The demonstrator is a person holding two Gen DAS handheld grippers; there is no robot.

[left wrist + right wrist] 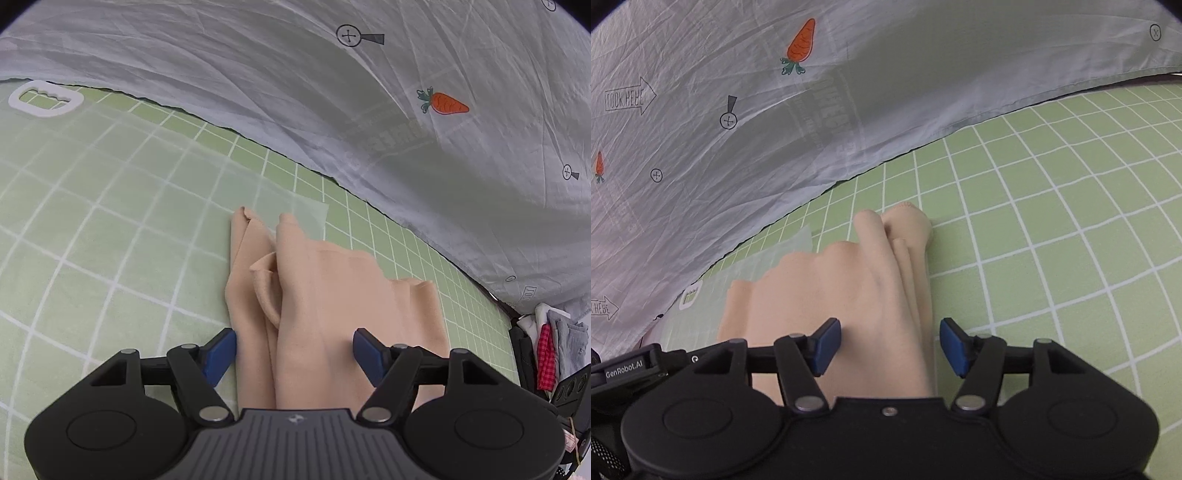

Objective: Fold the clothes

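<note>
A beige garment (325, 295) lies partly folded on a green checked sheet (110, 221), with a sleeve along its left side. My left gripper (294, 350) is open, its blue pads (219, 352) on either side of the garment's near edge. In the right wrist view the same garment (849, 288) lies bunched, with folds running to its far end. My right gripper (890, 345) is open over the garment's near right edge, holding nothing.
A grey quilt (332, 103) with carrot prints covers the far side and also shows in the right wrist view (738, 110). A translucent folding board (295, 214) with a white handle (44, 99) lies under the garment. A pile of clothes (554, 339) sits at the right.
</note>
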